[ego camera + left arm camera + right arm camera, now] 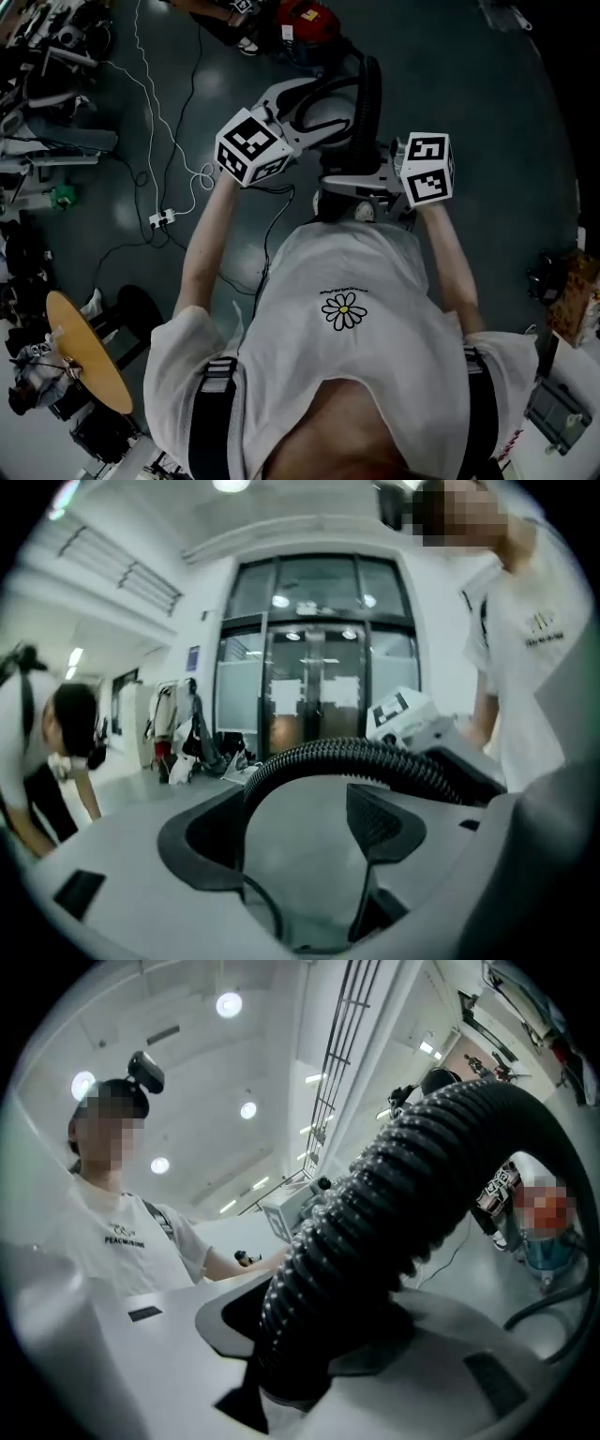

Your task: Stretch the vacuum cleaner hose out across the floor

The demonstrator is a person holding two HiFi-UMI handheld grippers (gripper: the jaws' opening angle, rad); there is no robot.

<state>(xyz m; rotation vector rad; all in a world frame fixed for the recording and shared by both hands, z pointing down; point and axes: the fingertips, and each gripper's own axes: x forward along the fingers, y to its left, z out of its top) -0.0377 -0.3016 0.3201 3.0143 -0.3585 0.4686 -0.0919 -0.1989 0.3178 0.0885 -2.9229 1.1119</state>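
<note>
The black ribbed vacuum hose runs from the red vacuum cleaner on the floor up to both grippers in front of my chest. My right gripper is shut on the hose; in the right gripper view the thick hose fills the space between the jaws and curves away to the upper right. My left gripper stands open. In the left gripper view the hose arcs across just past the jaw tips, and the pads do not press on it.
A white cord and power strip lie on the dark floor at left. A round wooden table is at lower left, cluttered racks at far left, a box at right. A person bends over near glass doors.
</note>
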